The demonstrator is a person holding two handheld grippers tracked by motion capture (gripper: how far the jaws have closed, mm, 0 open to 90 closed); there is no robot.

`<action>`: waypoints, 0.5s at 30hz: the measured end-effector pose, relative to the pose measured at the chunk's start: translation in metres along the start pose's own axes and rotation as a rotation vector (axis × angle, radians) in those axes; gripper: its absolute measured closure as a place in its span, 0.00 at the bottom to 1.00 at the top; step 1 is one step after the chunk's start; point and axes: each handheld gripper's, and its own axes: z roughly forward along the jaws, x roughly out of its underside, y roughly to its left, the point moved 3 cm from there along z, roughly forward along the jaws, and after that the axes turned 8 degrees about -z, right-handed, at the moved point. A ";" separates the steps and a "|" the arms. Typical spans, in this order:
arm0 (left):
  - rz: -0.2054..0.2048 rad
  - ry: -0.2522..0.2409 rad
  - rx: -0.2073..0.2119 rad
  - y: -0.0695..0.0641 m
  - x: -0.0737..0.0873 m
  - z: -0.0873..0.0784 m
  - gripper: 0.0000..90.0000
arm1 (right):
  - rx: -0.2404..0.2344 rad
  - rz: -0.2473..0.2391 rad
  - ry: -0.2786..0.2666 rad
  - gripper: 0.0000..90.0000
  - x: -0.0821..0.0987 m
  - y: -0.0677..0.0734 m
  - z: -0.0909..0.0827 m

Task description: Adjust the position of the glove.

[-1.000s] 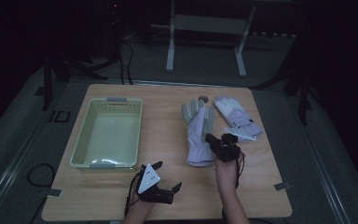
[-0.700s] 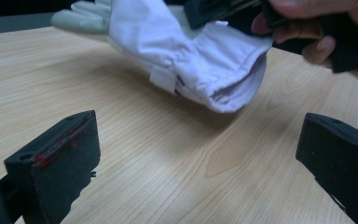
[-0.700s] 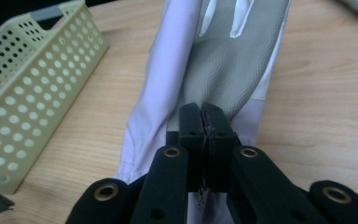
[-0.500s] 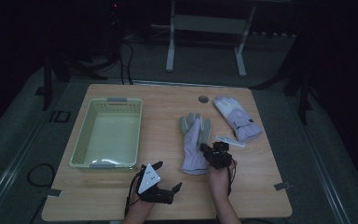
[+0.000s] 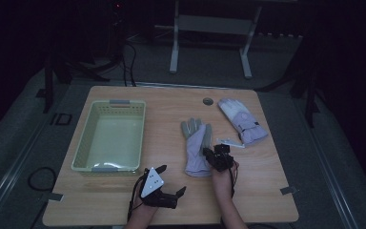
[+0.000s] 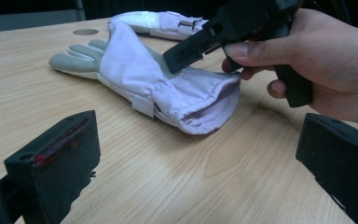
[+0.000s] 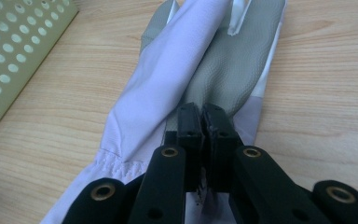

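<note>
Two forearms come in from the near edge of the wooden table (image 5: 171, 102), each hand carrying a black gripper. Largest on the table is the pale green perforated basket (image 5: 108, 136), standing on the left half with nothing visible inside it. Right of centre lies a lilac glove with grey fingers (image 5: 197, 147), flat, fingers pointing away from the person and cuff toward them; a second lilac glove (image 5: 242, 121) lies farther right and back, apart from the first, with a small white strip (image 5: 230, 142) just beside its cuff end. The right hand (image 5: 223, 180) reaches forward, and the right gripper (image 5: 215, 155) sits at the right side of the near glove by its cuff. In the right gripper view its jaws are pressed together over the glove's grey palm side; whether fabric is caught between them cannot be told. The left hand (image 5: 142, 214) rests near the table's front edge, holding the left gripper (image 5: 170, 180) with its grey three-cornered plate on top, well clear of the gloves. In the left gripper view its jaws stand wide apart, holding nothing, aimed at the glove's open cuff. A small round grommet (image 5: 208, 101) sits in the tabletop near the far edge.
</note>
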 end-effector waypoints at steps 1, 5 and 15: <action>-0.001 0.000 0.000 0.000 0.000 0.000 0.00 | -0.003 -0.005 0.003 0.95 -0.001 0.000 0.001; -0.002 0.000 0.000 0.000 0.000 0.000 0.00 | 0.004 -0.032 0.014 0.82 -0.003 0.001 0.002; -0.003 0.001 0.001 0.000 0.000 0.000 0.00 | 0.011 -0.161 -0.003 0.50 -0.018 -0.007 -0.019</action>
